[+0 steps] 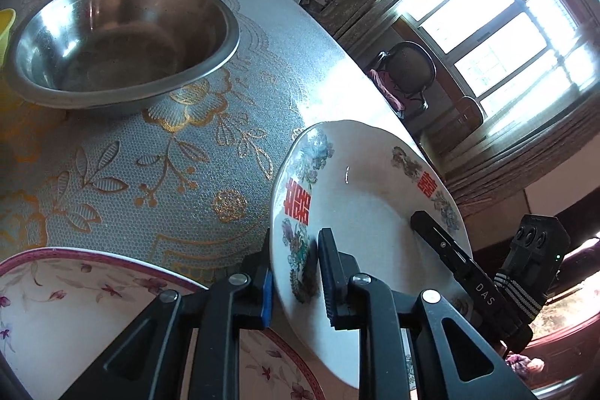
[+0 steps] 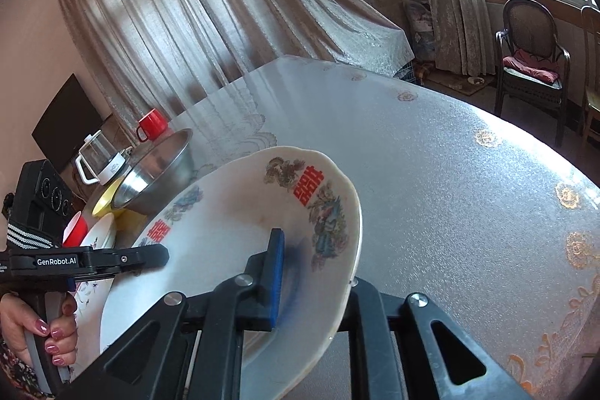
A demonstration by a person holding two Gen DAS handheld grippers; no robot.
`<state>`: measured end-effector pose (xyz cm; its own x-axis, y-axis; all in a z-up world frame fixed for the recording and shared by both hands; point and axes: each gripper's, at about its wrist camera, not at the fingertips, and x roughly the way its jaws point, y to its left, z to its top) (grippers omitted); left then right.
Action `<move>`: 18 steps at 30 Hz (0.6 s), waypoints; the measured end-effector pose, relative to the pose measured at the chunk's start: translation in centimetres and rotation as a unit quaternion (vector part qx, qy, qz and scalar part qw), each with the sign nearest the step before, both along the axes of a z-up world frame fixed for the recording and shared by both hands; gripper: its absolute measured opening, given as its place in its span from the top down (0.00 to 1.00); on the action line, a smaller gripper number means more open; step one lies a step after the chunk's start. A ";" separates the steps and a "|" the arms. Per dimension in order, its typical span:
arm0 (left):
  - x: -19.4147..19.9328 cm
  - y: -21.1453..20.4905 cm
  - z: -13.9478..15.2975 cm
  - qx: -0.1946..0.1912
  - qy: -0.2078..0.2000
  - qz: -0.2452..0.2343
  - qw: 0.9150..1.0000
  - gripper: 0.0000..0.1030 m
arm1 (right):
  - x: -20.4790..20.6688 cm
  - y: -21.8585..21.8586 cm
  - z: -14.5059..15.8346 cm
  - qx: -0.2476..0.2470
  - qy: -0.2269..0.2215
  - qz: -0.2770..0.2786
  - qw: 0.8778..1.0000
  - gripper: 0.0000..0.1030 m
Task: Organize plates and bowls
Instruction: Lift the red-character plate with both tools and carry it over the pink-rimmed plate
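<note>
Left tool (image 1: 294, 282) and right tool (image 2: 313, 282) each pinching opposite rims of white plate (image 1: 360, 197), held above table (image 1: 210, 152).

Strong daylight from the window (image 1: 498, 36) glares off the tablecloth (image 2: 450, 175); fisheye edges bend, perhaps slightly soft.

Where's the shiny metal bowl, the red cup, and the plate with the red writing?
metal bowl (image 1: 123, 36), left wrist view, inside bottom.
red cup (image 2: 153, 123), right wrist view, its side.
plate with red writing (image 1: 360, 197), left wrist view, bare white middle.
</note>
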<state>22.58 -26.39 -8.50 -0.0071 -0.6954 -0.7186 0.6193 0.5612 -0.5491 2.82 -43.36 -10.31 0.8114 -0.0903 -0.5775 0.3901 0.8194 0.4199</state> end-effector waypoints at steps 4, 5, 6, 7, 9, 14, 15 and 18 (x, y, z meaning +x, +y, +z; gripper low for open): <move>-0.4 1.0 0.6 -0.012 -0.012 0.000 1.000 0.80 | -0.6 0.0 0.6 -0.001 -0.003 -0.001 1.000 0.89; -0.6 1.4 0.8 -0.016 -0.015 0.001 1.000 0.80 | -0.5 0.1 0.9 -0.001 -0.005 -0.001 1.000 0.89; -0.6 1.8 1.0 -0.019 -0.016 0.002 1.000 0.80 | -0.7 0.3 1.2 -0.002 -0.006 0.000 1.000 0.89; -0.7 2.3 1.1 -0.022 -0.017 0.004 1.000 0.81 | -0.8 0.5 1.5 -0.003 -0.008 0.001 1.000 0.89; -0.8 3.3 1.5 -0.028 -0.020 0.011 0.999 0.81 | -1.0 0.8 2.0 -0.005 -0.011 0.003 1.000 0.89; -0.9 6.1 2.5 -0.049 -0.023 0.031 0.998 0.81 | -1.0 2.2 3.2 -0.012 -0.020 0.018 1.000 0.89; -1.1 6.6 2.8 -0.051 -0.026 0.034 0.998 0.81 | -0.9 2.5 3.5 -0.013 -0.022 0.022 0.999 0.89; -1.3 8.4 3.2 -0.048 -0.037 0.051 0.997 0.81 | -0.6 3.7 4.1 -0.015 -0.028 0.036 0.999 0.89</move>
<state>21.24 -18.02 -5.33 0.1183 -0.7558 -0.6440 0.6030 0.5699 -0.5582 2.22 -39.69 -6.21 0.8477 -0.0461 -0.5284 0.3054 0.8570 0.4151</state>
